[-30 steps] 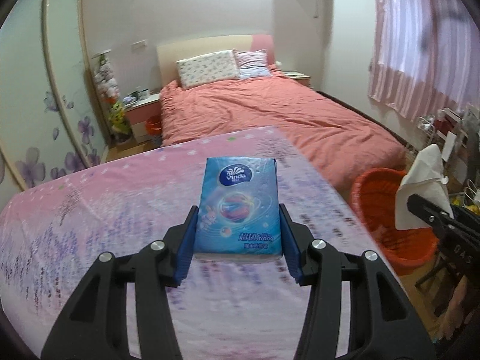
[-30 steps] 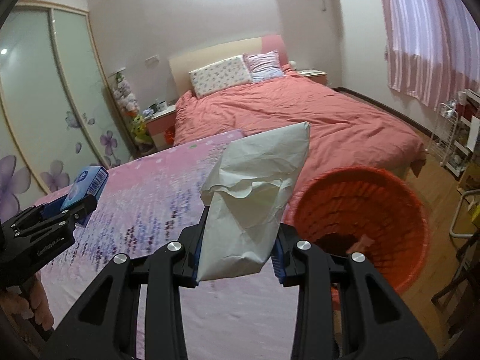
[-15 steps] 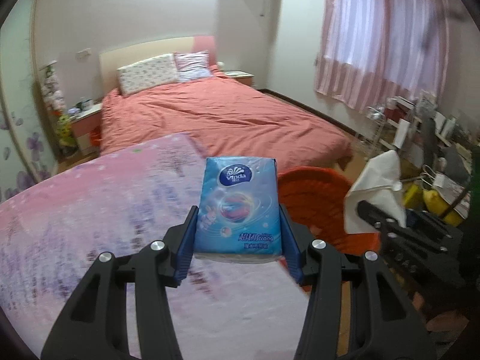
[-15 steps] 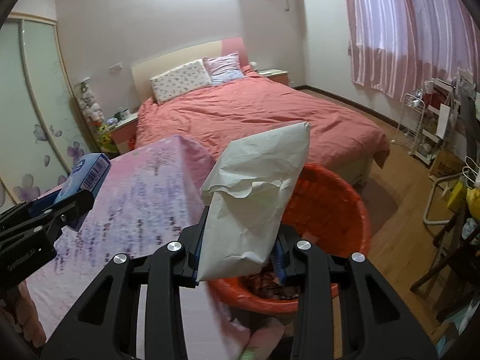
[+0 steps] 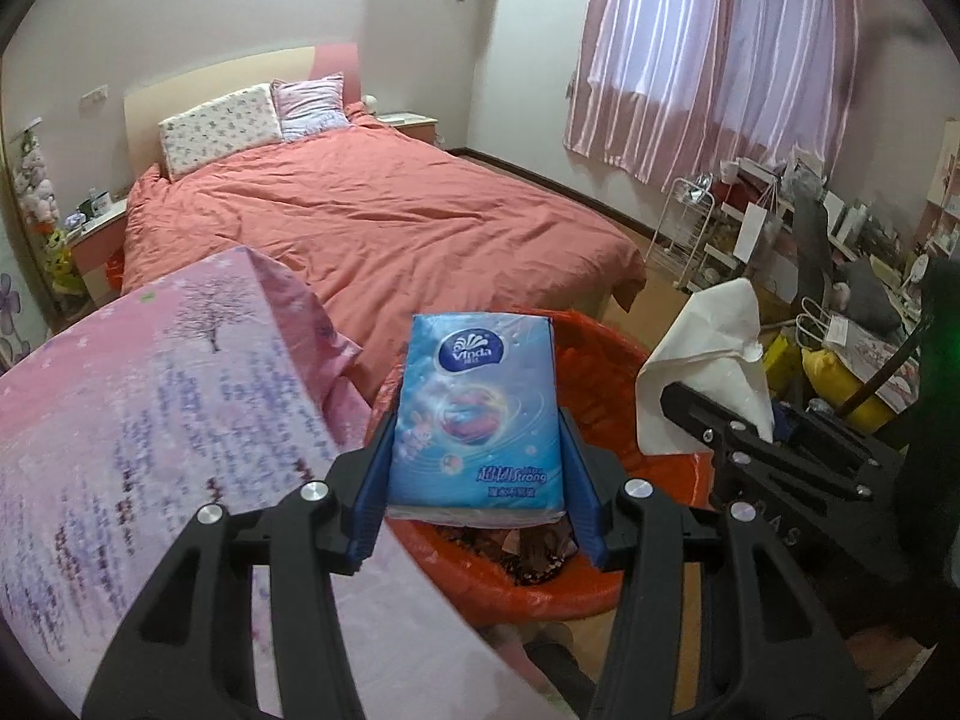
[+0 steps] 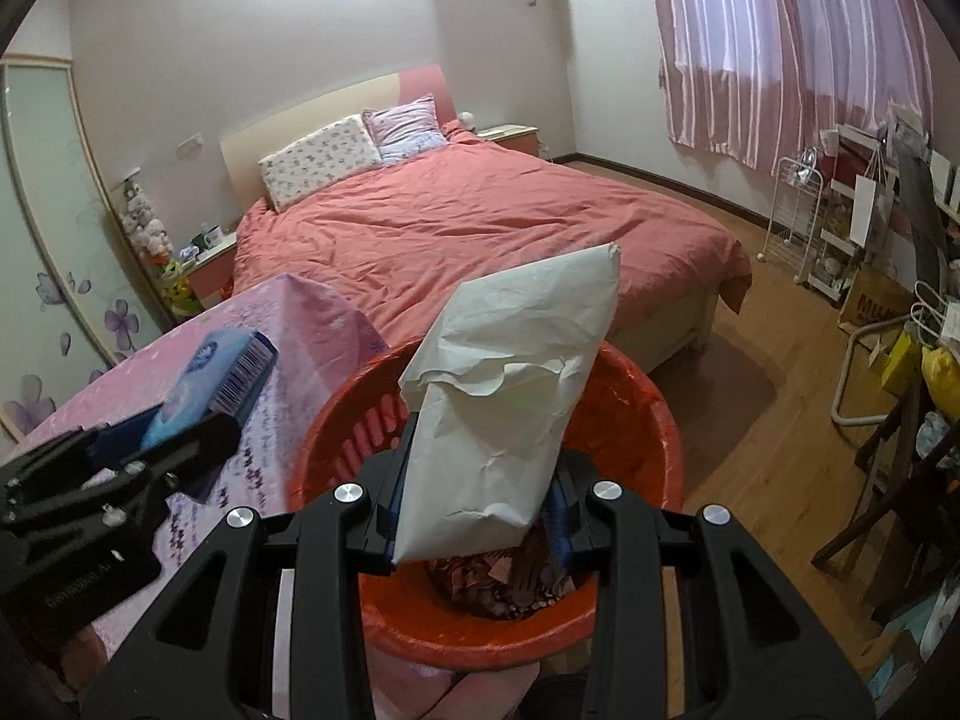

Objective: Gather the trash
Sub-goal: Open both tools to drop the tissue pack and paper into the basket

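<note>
The left gripper [image 5: 474, 480] is clamping a blue tissue pack [image 5: 477, 414]; the right gripper [image 6: 474, 510] is pinching a crumpled white bag [image 6: 510, 408]. Both are hanging over the orange bin [image 6: 654, 420], beside the pink-clothed table [image 5: 150, 408], with the red bed [image 5: 372, 222] lying beyond.

The left tool [image 5: 477, 483] points forward and downward, its blue pads [image 5: 369, 495] pressed against both sides of what it carries; the right tool [image 6: 477, 513] sits just to its right, tilted down alike, its jaws set narrower and clamped on their own load.
</note>
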`<state>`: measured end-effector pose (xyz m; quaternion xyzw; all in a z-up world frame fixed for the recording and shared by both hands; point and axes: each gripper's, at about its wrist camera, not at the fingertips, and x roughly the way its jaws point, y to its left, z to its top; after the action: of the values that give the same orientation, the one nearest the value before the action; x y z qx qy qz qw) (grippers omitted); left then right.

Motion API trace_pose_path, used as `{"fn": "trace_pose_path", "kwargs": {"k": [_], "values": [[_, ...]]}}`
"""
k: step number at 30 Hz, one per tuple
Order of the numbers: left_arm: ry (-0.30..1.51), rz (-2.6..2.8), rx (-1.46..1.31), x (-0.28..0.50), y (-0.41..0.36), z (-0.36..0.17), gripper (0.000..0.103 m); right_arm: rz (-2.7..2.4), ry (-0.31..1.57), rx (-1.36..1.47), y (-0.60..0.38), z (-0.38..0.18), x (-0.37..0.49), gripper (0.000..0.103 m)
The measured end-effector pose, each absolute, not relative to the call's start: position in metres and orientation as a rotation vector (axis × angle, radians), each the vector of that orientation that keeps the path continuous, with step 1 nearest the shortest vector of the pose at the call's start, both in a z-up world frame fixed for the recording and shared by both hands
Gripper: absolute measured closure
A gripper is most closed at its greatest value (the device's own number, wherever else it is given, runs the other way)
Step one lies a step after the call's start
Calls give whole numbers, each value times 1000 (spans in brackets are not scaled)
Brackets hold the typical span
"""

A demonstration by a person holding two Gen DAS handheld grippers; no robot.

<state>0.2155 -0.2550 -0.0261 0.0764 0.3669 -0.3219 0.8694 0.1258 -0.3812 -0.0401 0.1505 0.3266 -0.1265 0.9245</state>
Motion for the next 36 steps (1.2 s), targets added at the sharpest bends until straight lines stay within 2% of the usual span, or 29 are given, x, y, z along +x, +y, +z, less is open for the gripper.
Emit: {"fn": "trace_pose_path", "kwargs": {"k": [3, 5, 6, 12, 15, 17, 22, 26, 36], "values": [[790, -668, 165, 225, -263, -37, 49, -246, 666, 319, -391, -44, 132, 63], [802, -655, 163, 233, -265, -45, 40, -244, 667, 320, -395, -47, 134, 48], [808, -647, 161, 236, -265, -48, 38, -247, 666, 323, -395, -48, 135, 45], [826, -571, 141, 249, -245, -57, 34, -273, 655, 338, -393, -49, 125, 30], [799, -526, 144, 244, -227, -50, 29, -299, 631, 305, -385, -42, 114, 20], [757, -485, 148, 233, -208, -41, 22, -315, 605, 304, -379, -35, 102, 12], [644, -375, 170, 199, -160, -18, 11, -361, 535, 313, -371, -16, 80, 3], [589, -297, 159, 170, -122, -4, 4, -420, 472, 263, -353, 1, 56, 2], [517, -133, 116, 94, -37, 9, 4, -535, 390, 34, -279, 23, 2, 2]]}}
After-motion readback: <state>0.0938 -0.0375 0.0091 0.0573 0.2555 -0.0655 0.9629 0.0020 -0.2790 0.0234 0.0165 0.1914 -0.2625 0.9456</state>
